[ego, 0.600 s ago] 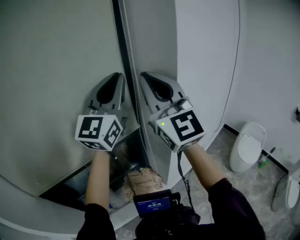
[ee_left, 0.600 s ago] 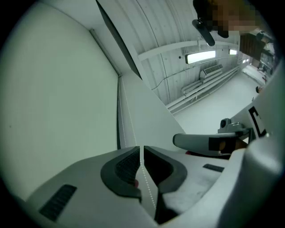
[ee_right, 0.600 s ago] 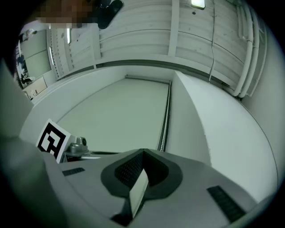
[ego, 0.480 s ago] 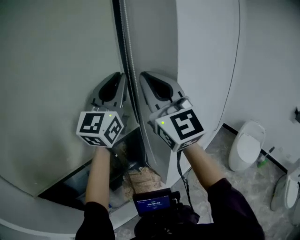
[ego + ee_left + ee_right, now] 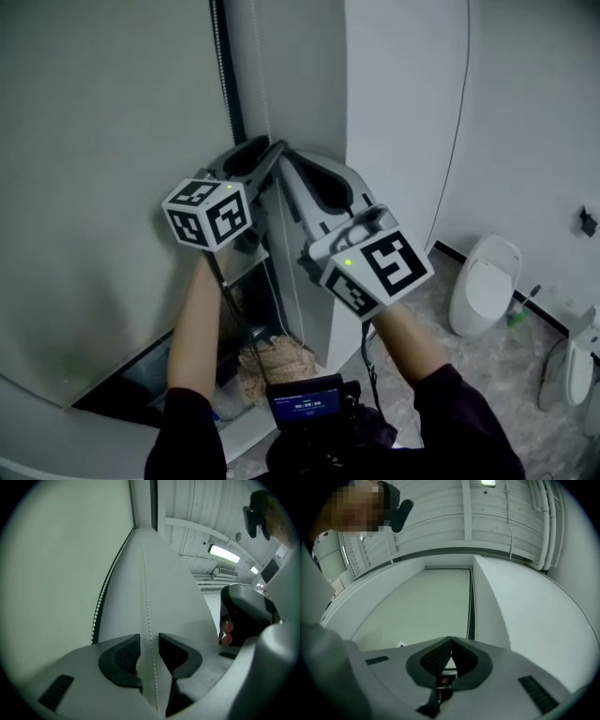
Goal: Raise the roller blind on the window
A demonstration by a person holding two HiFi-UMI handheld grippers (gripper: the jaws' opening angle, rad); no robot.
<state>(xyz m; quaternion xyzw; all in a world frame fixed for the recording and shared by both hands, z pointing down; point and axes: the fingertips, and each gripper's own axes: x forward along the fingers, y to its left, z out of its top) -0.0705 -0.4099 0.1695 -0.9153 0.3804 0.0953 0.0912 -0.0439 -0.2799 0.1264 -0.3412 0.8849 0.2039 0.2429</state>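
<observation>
Left gripper [image 5: 269, 148] is standing wide open in the upper middle of the head view. In its own view the bead chain [image 5: 146, 592] is running straight up between the jaws with neither pad pressing on it, so it is holding nothing. The second strand [image 5: 100, 606] is hanging further left along the dark window frame [image 5: 223, 84].

Right gripper [image 5: 289, 159] is sitting just beside it, lower and to the right. Its jaws are meeting tip to tip in its own view, and I'm not seeing any chain pinched between them.

The roller blind [image 5: 103, 187] is filling the whole left side of the head view and covering nearly all of the window. Only a dark gap [image 5: 131, 380] is showing under its bottom edge at the lower left.

I'm judging the task as barely started or at most a little way in, since the blind is hanging almost fully down. Both grippers are already up at the chain, so the reaching part looks done. What I'm reckoning is left is closing the left jaws on the centred strand, pulling it, and repeating hand over hand until the blind is rolling up well clear of the glass
</observation>
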